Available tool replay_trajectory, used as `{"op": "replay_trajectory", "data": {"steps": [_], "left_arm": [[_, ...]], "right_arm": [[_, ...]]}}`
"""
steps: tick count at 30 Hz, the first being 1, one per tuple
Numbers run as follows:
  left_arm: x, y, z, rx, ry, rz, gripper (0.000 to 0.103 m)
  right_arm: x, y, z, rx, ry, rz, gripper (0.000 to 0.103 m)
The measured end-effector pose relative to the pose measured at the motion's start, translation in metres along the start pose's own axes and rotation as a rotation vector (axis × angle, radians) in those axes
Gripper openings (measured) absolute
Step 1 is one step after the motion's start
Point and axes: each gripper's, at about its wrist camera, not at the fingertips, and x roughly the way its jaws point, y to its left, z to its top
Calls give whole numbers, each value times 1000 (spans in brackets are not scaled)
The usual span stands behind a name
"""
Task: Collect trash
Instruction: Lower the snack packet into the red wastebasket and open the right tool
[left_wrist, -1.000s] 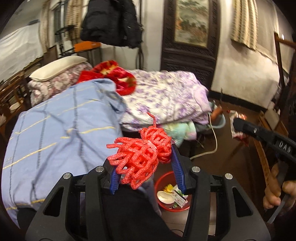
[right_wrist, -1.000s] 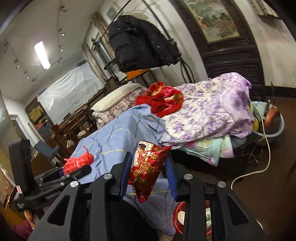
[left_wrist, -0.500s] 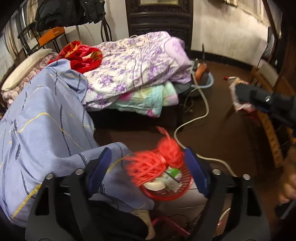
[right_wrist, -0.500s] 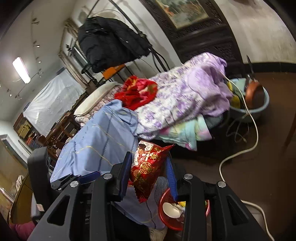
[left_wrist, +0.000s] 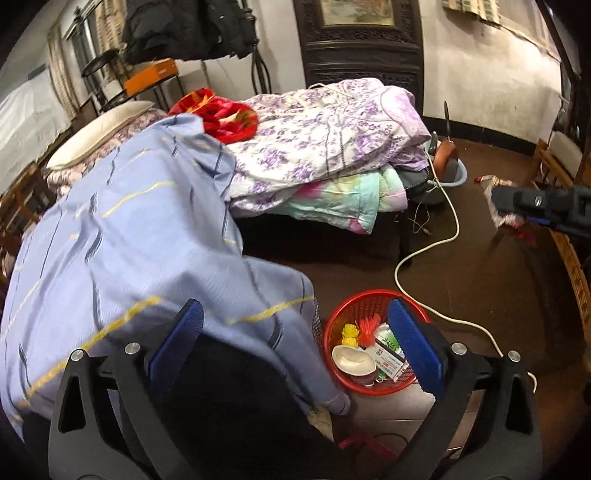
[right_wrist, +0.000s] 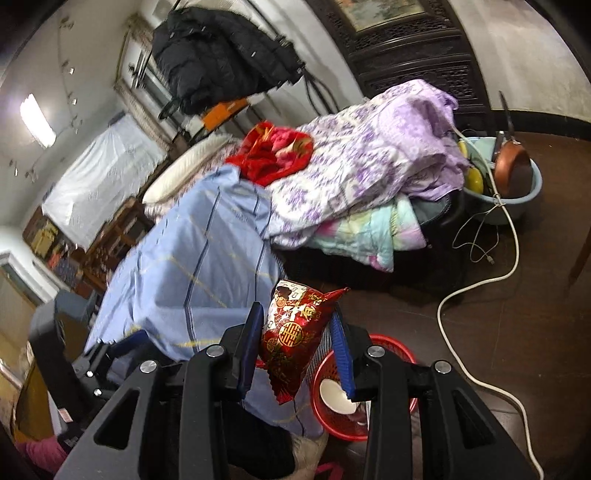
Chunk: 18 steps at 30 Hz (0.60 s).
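Note:
A red plastic basket (left_wrist: 334, 319) stands on the dark floor by the bed; it also shows in the right wrist view (right_wrist: 391, 343). It holds a white bowl (left_wrist: 351, 360), a red net (left_wrist: 369, 328), a yellow scrap and wrappers. My left gripper (left_wrist: 295, 339) is open and empty above the basket. My right gripper (right_wrist: 299, 336) is shut on a red snack bag (right_wrist: 291, 336), held above and left of the basket. The right gripper with its bag shows at the right edge of the left wrist view (left_wrist: 517, 206).
A bed with a blue striped quilt (left_wrist: 129, 236) and a purple floral quilt (left_wrist: 325, 140) fills the left and middle. A white cable (left_wrist: 424, 251) runs across the floor. A blue basin (right_wrist: 517, 199) with a pan stands behind it. A wooden chair (left_wrist: 557, 158) is at the right.
My left gripper opened and the red net dropped into the basket. The right gripper moved lower toward the basket, still holding the snack bag.

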Motion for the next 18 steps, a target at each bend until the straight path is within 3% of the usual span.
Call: {"op": "replay_trajectory", "data": {"steps": [4,10,18], "left_arm": [[-5,2,-5,-8,-9,0,96],[-5,-13,-7,69,-16,35,96],[3,-10,-6,49,21,-1,96]], "right_arm": [[16,8,-13,-37,55,-14,36],[37,12,-30,-57,102,-34,36],[63,-9,-47,-31,154,-76,36]]}}
